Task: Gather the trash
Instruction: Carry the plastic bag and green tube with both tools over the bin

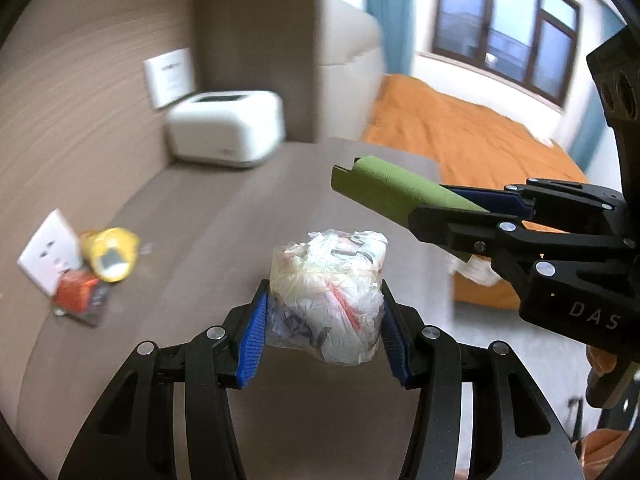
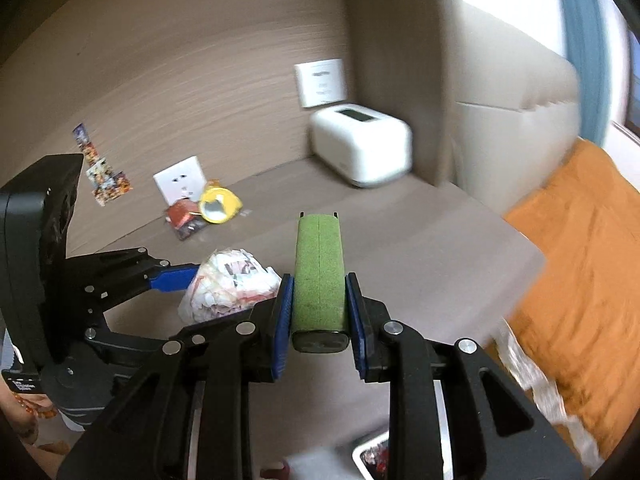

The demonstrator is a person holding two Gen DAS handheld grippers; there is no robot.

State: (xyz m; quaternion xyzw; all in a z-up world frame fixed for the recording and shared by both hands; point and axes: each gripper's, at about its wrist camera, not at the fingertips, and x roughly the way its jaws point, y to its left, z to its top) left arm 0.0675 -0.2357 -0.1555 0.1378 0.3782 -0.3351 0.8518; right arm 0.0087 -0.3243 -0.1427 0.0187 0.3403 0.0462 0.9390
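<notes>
I hold the crumpled plastic wad (image 1: 328,300) in my left gripper (image 1: 324,336), pads pressed on both its flanks, lifted clear above the brown tabletop (image 1: 192,240). My right gripper (image 2: 320,320), just beside the wad on its right, is closed on a green foam block (image 2: 319,272) that projects forward between its pads. Judged step: carry both items to a bin. To do this well, I keep the squeeze on the wad steady, since thin film may slip, and I keep the two grippers apart during travel. More trash lies beyond the wad near the wall: a yellow cup (image 1: 110,254) and a red wrapper (image 1: 78,294), below a wall socket (image 2: 182,180). A white container rim (image 2: 370,454) shows at the bottom edge of the right view, nearer than the wad; something red lies inside, too blurred to identify.
</notes>
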